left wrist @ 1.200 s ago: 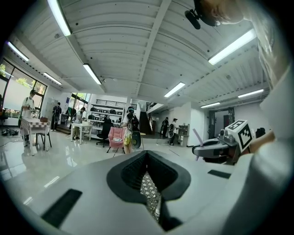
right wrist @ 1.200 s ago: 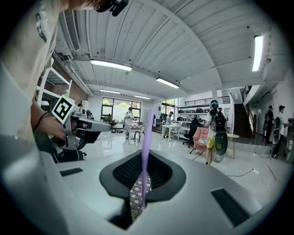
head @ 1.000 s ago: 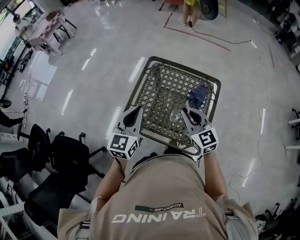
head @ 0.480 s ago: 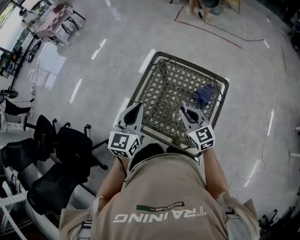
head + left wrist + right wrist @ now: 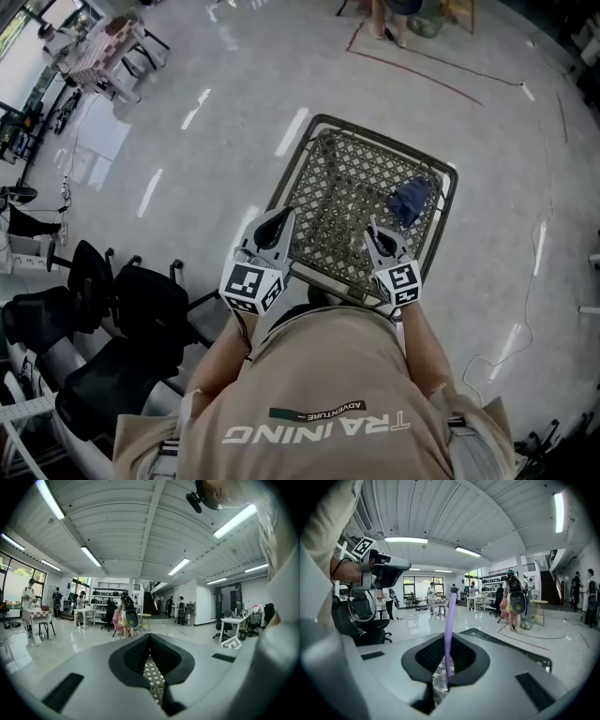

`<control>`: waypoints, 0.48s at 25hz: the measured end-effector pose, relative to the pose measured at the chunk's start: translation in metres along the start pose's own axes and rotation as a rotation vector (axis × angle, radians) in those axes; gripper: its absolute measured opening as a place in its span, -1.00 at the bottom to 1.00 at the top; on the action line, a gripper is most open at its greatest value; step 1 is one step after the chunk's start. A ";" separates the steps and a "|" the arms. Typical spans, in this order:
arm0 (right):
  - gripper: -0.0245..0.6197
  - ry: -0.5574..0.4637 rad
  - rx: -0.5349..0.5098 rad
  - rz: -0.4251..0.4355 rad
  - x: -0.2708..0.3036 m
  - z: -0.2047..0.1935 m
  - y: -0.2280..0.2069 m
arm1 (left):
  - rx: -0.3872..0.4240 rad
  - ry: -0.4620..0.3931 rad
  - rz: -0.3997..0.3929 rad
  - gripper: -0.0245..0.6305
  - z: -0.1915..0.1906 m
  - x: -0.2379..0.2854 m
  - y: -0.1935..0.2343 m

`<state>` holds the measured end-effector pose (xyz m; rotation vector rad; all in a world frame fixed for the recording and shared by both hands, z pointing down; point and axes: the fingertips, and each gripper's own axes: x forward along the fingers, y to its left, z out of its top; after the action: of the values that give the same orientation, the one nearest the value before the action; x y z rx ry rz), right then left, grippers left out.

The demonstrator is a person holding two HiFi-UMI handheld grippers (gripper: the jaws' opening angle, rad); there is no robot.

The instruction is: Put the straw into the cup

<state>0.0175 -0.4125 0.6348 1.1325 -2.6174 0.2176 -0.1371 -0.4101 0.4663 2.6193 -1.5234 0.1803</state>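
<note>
Right gripper (image 5: 378,240) is sinking toward the mesh table (image 5: 323,155) compared with a second ago, pinching the purple straw (image 5: 449,630) upright over the clear cup (image 5: 439,682), so insertion is probably nearing. Left gripper (image 5: 272,230), pressed together and empty, is hovering at lower left, with a blue cloth (image 5: 411,199) lying beyond.

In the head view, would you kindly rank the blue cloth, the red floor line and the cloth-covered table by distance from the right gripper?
1. Blue cloth, just beyond the right gripper, on the mesh table.
2. Red floor line, past the mesh table, top.
3. Cloth-covered table, far upper left.
</note>
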 end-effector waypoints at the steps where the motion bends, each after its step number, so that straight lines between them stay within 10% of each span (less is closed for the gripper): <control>1: -0.81 0.010 0.006 -0.006 0.002 -0.005 0.000 | 0.003 -0.001 0.000 -0.88 0.000 -0.002 0.004; 10: -0.78 0.049 0.063 -0.005 0.015 -0.026 -0.004 | 0.002 -0.020 0.009 -0.88 -0.001 0.000 0.021; 12: -0.21 0.054 0.091 0.009 0.013 -0.027 -0.004 | -0.006 -0.018 0.008 -0.88 -0.002 0.002 0.020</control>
<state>0.0176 -0.4175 0.6649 1.1275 -2.5892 0.3669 -0.1539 -0.4214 0.4688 2.6177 -1.5373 0.1527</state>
